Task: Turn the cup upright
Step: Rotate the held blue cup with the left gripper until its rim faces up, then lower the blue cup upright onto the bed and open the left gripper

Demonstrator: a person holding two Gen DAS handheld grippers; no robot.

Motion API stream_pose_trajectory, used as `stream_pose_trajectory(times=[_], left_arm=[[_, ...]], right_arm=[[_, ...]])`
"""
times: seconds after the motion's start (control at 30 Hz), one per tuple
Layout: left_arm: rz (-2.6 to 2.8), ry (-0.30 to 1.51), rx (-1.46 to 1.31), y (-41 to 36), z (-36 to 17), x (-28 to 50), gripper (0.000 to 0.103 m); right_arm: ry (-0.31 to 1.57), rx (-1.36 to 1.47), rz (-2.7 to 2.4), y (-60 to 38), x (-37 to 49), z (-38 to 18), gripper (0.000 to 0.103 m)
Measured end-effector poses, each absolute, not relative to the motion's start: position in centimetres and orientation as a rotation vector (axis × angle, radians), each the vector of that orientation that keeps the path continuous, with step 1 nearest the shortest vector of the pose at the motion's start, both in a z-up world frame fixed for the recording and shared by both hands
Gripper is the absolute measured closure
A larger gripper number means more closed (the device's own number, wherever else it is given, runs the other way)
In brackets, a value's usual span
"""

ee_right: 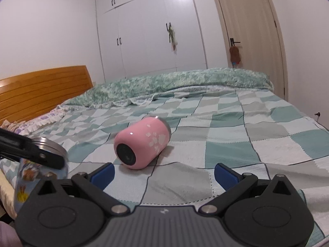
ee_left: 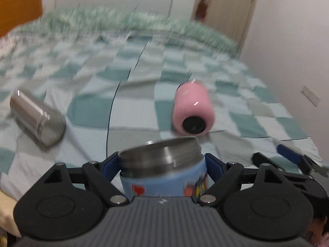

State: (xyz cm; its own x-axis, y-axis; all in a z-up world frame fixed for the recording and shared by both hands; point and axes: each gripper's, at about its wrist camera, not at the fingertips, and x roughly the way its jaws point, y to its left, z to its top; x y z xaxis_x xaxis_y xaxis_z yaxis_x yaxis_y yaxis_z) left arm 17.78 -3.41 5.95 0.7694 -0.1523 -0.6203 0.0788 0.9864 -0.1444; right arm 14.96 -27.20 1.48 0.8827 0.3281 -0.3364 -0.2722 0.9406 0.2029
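Observation:
My left gripper is shut on a blue cartoon-printed cup with a steel threaded rim, held about upright, mouth up; the cup also shows at the left edge of the right wrist view. A pink cup lies on its side on the checked bedspread, its black base toward me; it lies ahead of my right gripper in the right wrist view. The right gripper is open and empty. A steel cup lies on its side at the left.
The bed's green-and-white checked quilt spreads ahead, with a rumpled green duvet at the back. A wooden headboard is at the left. White wardrobes and a door stand behind.

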Motion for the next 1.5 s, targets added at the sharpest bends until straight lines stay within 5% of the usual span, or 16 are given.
stream_pose_trajectory(times=[0.37,0.77,0.83,1.5], left_arm=[[-0.141,0.453,0.007,-5.0,7.3,17.6,0.018],[-0.112,0.395,0.067,-5.2,3.3,21.2,0.017],[-0.108,0.404,0.058,-5.0,3.5,21.2,0.000],[-0.100,0.197,0.023,0.0,5.5,6.4,0.000]], right_arm=[[0.338,0.163,0.278,-27.2,14.7,1.5,0.000],[0.327,0.154,0.280,-27.2,14.8,1.4,0.000],[0.321,0.154,0.281,-27.2,14.7,1.5,0.000],[0.219,0.003,0.248,-24.9,4.8,3.9,0.000]])
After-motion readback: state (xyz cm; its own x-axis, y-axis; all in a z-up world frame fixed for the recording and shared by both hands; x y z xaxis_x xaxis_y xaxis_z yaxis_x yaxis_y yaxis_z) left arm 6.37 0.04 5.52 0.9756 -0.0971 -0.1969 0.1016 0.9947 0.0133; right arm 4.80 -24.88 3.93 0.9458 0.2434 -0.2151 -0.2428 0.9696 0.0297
